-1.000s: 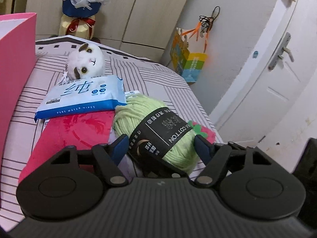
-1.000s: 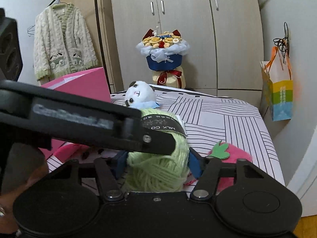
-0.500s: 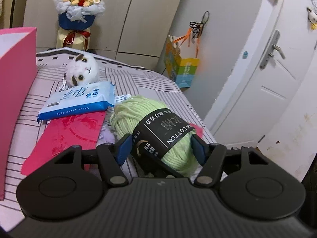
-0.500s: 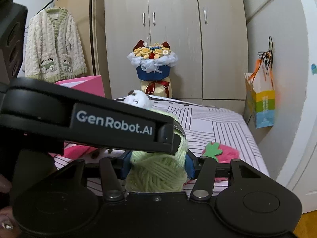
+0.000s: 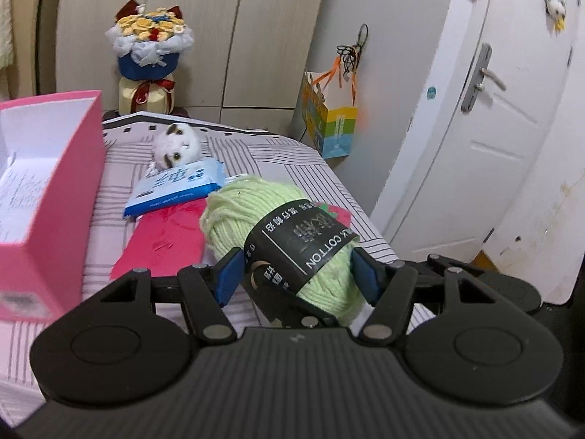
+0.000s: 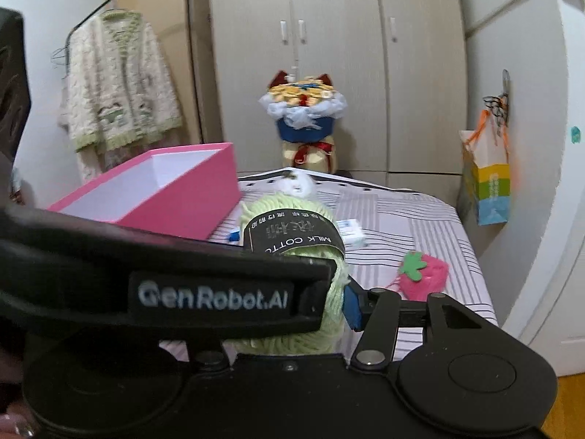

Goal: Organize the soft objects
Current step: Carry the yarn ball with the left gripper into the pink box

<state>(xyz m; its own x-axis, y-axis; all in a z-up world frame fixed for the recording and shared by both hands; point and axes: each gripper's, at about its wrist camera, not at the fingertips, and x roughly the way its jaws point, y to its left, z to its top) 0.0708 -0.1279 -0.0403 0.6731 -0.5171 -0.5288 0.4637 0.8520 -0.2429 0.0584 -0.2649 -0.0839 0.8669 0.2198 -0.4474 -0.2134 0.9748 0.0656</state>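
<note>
Since a second ago the green yarn ball has come up off the bed, both grippers have risen with it, and the pink box has slid into view at nine o'clock. The left gripper has been closing on the ball, and its blue pads now pinch the ball's sides. The right gripper also clamps it after narrowing a little, though its left finger is hidden behind the other tool.

By my reading, the task has barely begun: the box looks empty apart from a paper sheet. The wipes pack, red cloth, plush cat and strawberry pouch all lie on the striped bed between ten and two o'clock.
</note>
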